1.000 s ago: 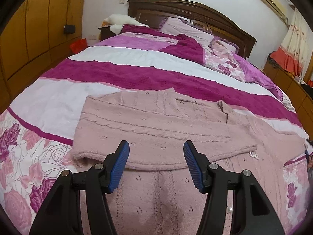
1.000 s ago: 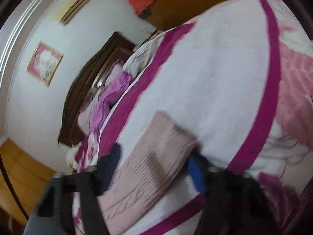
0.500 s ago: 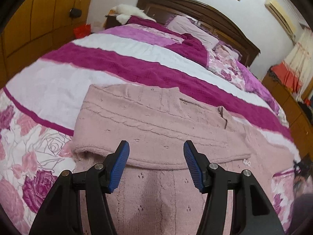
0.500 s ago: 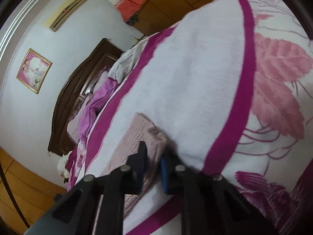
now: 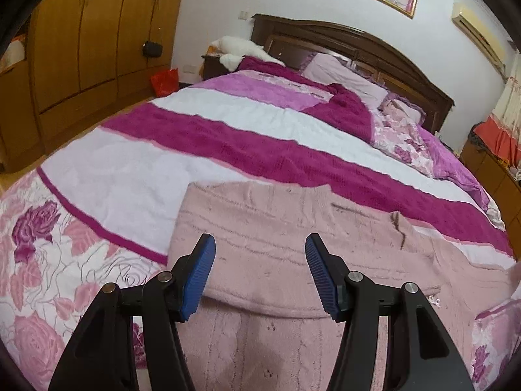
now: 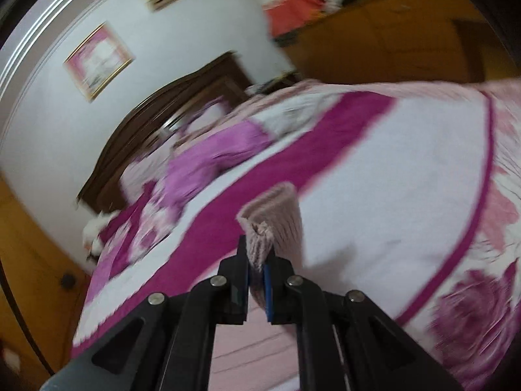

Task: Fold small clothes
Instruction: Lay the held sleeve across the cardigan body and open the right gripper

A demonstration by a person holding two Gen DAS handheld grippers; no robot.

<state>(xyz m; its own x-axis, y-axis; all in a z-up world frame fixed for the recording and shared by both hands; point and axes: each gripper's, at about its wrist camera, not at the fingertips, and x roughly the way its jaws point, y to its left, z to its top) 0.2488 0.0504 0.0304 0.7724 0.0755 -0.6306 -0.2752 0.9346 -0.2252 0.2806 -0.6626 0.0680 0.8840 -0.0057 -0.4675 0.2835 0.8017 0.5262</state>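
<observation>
A pale pink knitted sweater (image 5: 293,238) lies on the bed with one sleeve folded across its body. My left gripper (image 5: 260,270) is open and empty, hovering just above the folded sleeve. My right gripper (image 6: 257,270) is shut on the cuff of the sweater's other sleeve (image 6: 276,215) and holds it lifted off the bedspread. The right wrist view is blurred by motion.
The bed has a bedspread (image 5: 228,137) with magenta and white stripes and a rose print. Pillows (image 5: 345,78) and a dark wooden headboard (image 5: 358,42) are at the far end. Wooden wardrobes (image 5: 81,32) stand to the left.
My right gripper closed on the sleeve cuff and lifted it off the bed. My left gripper stayed open and tilted up, showing more of the room.
</observation>
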